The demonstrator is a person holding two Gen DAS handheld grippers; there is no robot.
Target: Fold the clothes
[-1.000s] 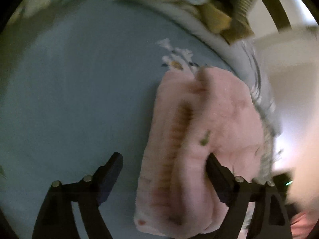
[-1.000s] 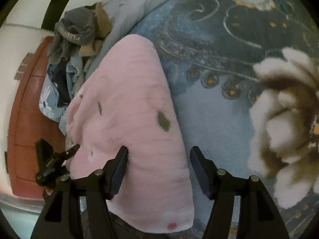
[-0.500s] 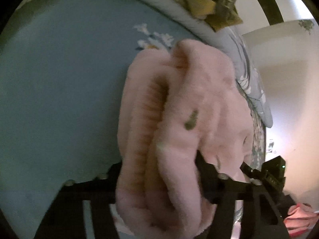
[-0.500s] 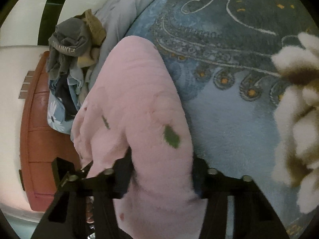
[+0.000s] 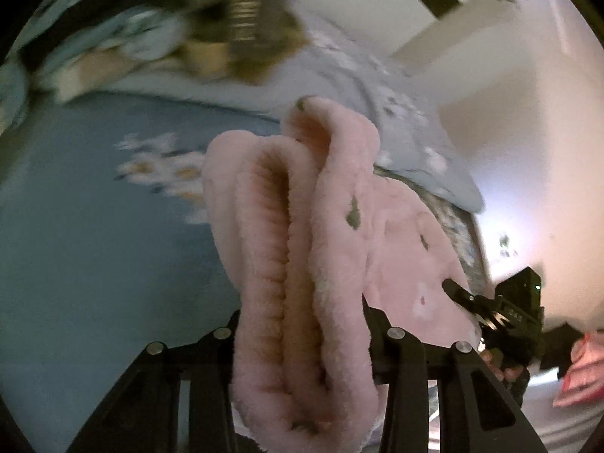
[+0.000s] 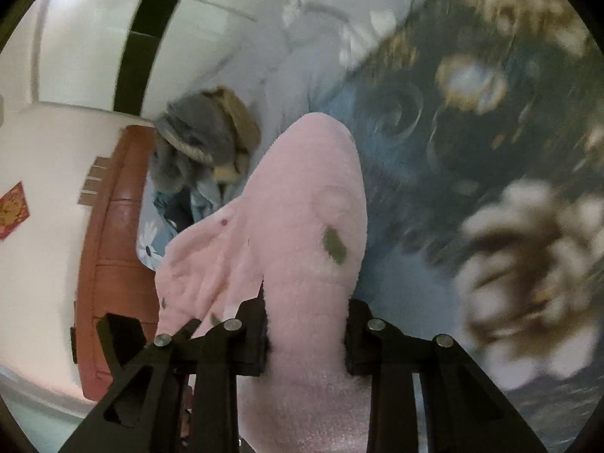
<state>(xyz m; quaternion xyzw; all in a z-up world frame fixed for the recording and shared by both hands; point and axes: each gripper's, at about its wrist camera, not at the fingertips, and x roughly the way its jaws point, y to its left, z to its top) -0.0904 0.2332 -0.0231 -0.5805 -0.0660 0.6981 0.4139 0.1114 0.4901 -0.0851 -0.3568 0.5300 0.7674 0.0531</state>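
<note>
Step in hand, as judged: carrying a folded piece, both ends gripped, lifted off the bed. The left gripper (image 5: pixel 302 336) had its jaws clamped on a thick bunch of the fluffy pink fleece garment with small green and red motifs (image 5: pixel 302 249). The right gripper (image 6: pixel 305 336) was likewise closed on the garment's other end (image 6: pixel 305 226), fleece filling the gap between the fingers.

The garment hung between the two tools, above the blue floral bedspread (image 5: pixel 83 226); whether any part touched it could not be told. In the left wrist view the right gripper showed at the far right edge of the fleece.

Look of it: several plush layers stacked, ribbed inner faces visible as furrows, outer face smooth. Bulky, soft, likely to slump if let go unevenly.

Next move, as judged: lower it flat, both ends level, release together. A heap of unfolded grey, tan and blue clothes (image 6: pixel 204 151) lay beyond, near the reddish-brown headboard (image 6: pixel 109 245).

Both views blurred at the edges.
</note>
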